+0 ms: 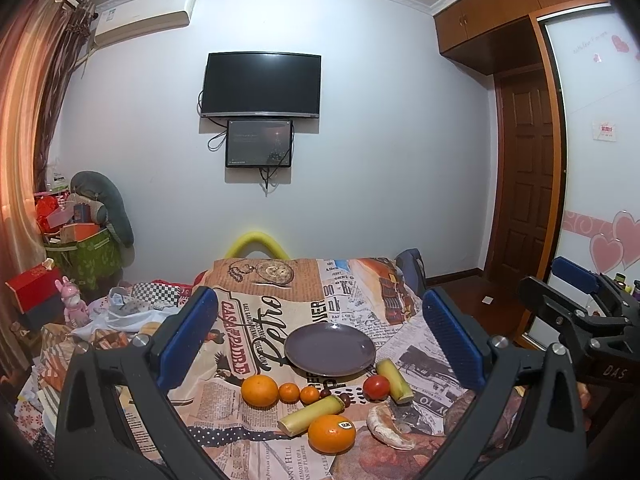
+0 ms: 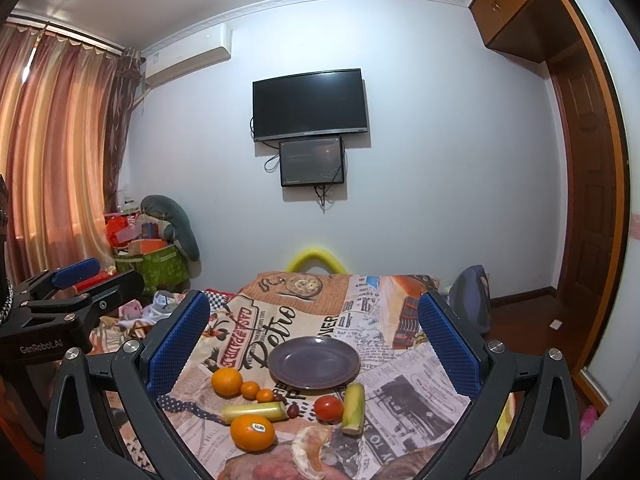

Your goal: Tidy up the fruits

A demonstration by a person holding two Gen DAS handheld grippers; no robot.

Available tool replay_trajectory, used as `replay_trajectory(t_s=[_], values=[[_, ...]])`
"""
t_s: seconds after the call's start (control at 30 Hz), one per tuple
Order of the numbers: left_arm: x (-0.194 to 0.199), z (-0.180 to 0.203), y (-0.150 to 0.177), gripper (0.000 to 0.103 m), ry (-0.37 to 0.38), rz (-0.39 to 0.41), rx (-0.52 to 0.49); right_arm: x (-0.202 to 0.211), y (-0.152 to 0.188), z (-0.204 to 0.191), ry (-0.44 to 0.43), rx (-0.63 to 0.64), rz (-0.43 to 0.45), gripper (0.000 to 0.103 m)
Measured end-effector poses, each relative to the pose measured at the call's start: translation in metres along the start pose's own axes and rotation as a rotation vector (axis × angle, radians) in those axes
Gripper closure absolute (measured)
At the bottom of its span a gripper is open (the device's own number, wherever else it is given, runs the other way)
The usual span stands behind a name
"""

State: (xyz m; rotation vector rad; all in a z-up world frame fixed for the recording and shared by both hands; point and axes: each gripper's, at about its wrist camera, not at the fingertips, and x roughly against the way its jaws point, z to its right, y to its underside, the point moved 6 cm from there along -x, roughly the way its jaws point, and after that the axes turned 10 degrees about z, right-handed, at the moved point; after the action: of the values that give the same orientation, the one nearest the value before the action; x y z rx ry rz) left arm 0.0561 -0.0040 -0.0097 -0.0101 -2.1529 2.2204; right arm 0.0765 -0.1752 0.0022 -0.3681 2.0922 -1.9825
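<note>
A dark purple plate [image 1: 330,349] [image 2: 313,362] sits empty on the newspaper-print cloth [image 1: 256,320] [image 2: 404,360]. In front of it lie a large orange [image 1: 259,390] [image 2: 227,381], two small oranges [image 1: 289,392] [image 2: 250,389], a stickered orange [image 1: 331,433] [image 2: 252,432], a red tomato [image 1: 376,387] [image 2: 328,408], two yellow-green stalk pieces [image 1: 312,414] [image 2: 354,402] and small dark red fruits [image 1: 345,399] [image 2: 293,410]. My left gripper [image 1: 320,336] and right gripper [image 2: 314,340] are both open and empty, held above the fruits.
A pale peel-like piece [image 1: 387,426] [image 2: 316,454] lies at the cloth's front. Clutter and toys [image 1: 74,304] pile up at the left. A dark bag [image 1: 410,270] [image 2: 474,296] sits at the cloth's right edge. A wall TV [image 1: 262,84] hangs behind.
</note>
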Motion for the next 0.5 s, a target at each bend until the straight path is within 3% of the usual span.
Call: replay_trajectory(t_s=[0.5], values=[[0.0001,-0.0013,0.0,0.0,0.0,-0.002,0.006,-0.0012,0.0,0.0003,-0.003,-0.003,-0.005,0.0]])
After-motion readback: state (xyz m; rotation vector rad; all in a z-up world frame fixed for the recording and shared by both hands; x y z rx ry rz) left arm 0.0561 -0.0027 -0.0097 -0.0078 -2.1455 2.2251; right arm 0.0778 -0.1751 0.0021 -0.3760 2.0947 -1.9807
